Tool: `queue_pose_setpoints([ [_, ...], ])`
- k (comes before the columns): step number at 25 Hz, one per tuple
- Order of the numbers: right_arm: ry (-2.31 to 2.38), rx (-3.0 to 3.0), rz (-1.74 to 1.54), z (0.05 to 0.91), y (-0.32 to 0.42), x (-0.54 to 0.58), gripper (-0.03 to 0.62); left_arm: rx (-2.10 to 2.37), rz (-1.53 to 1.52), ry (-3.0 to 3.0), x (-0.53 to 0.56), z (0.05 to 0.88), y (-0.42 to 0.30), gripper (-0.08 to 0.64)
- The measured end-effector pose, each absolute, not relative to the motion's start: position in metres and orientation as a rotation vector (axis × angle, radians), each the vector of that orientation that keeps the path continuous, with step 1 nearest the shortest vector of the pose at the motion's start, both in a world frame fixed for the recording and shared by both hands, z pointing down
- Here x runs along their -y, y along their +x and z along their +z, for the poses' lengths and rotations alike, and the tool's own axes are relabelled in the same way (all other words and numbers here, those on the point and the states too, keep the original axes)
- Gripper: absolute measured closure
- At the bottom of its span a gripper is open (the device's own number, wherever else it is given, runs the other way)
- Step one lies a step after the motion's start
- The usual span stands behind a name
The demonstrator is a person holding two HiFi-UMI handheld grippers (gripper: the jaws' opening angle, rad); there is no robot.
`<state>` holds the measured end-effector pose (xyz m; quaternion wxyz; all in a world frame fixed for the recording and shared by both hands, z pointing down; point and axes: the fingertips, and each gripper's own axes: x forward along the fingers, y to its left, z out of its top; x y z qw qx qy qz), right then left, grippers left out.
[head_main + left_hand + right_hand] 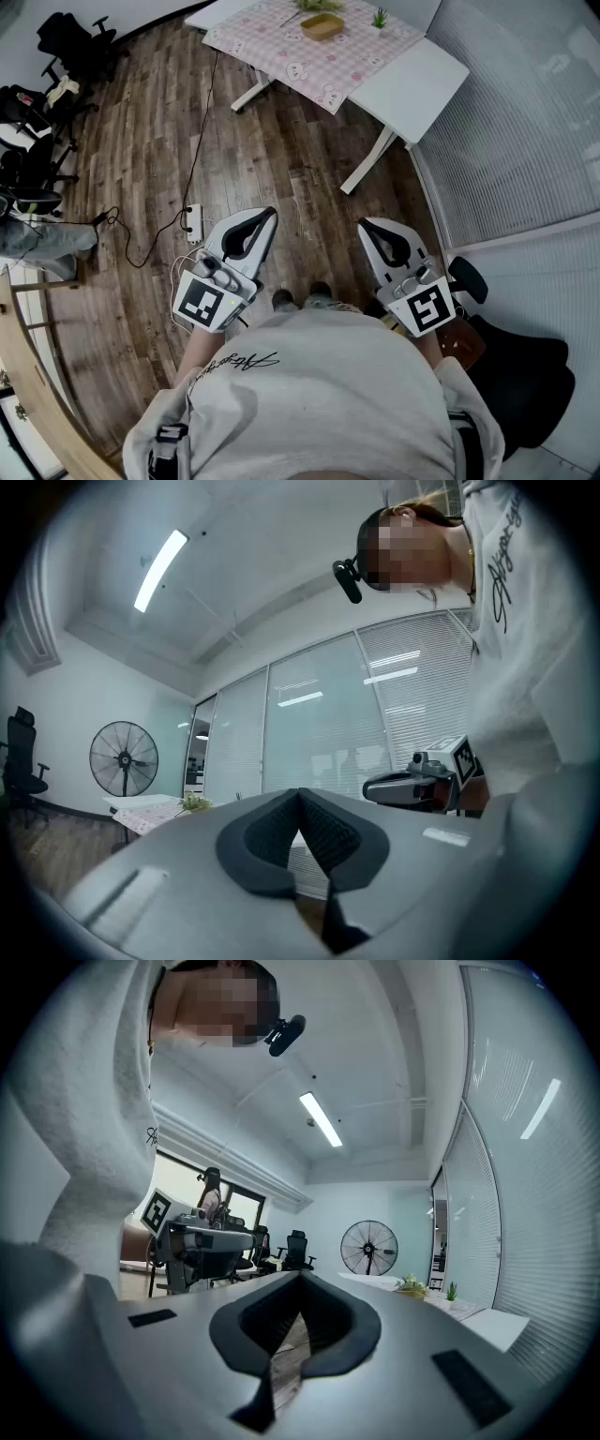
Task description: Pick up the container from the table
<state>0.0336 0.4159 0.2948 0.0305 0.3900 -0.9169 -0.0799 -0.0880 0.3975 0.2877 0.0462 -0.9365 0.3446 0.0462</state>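
the table (412, 75) runs off the top edge; the container (322, 27) is too small to detail.

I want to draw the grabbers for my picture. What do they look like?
Both the left gripper and right gripper have smooth pale grey shells tapering to a point, with black ridged pads inside. Each carries a cube with black-and-white square markers. The person wears a light grey top with black script.

Pink-checked cloth (319, 52) over white tabletop (417, 80); tan container (322, 27); green plant (380, 18). Brown plank floor (262, 159). Black chairs (75, 42). White with black pads: left hand-held gripper (270, 214), right hand-held gripper (366, 225); black-and-white square markers (202, 302).
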Motion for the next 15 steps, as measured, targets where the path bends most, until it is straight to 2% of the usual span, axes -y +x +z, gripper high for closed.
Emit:
queue_pose_setpoints([
  [15,1.197,2.82,-0.235,0.2932,0.0349,-0.4088,0.592,-1.058,0.12,-2.854,-0.3915,0.2859,-0.0894,0.561],
])
